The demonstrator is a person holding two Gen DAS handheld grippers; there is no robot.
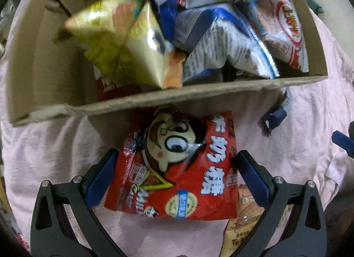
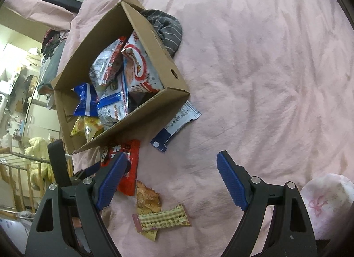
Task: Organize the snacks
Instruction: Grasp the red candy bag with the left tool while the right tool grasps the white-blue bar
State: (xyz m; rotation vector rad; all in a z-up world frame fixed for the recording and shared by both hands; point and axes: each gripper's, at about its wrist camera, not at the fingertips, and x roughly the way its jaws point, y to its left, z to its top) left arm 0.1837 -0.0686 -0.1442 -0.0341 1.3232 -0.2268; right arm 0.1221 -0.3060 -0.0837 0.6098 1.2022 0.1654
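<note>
Right between your left claw (image 1: 176,170) fingers sits the red candy bag (image 1: 177,168), flat on the bed, long axis toward the box (image 1: 154,100); both claws gape open, right claw (image 2: 170,179) farther off.

Glossy foil packet (image 1: 177,168), matt cardboard box (image 1: 154,100)

The top edge of the red candy bag (image 1: 177,168) is hidden under the near wall of the cardboard box (image 1: 154,100). Whether the blue pads (image 1: 104,175) press on that bag cannot be told. The yellow packet (image 1: 124,42) inside the box is blurred. A blue-and-white packet (image 2: 174,124) is partly covered by the box corner. The tan packet (image 1: 241,219) beside the bag is cut off at the frame's bottom.
</note>
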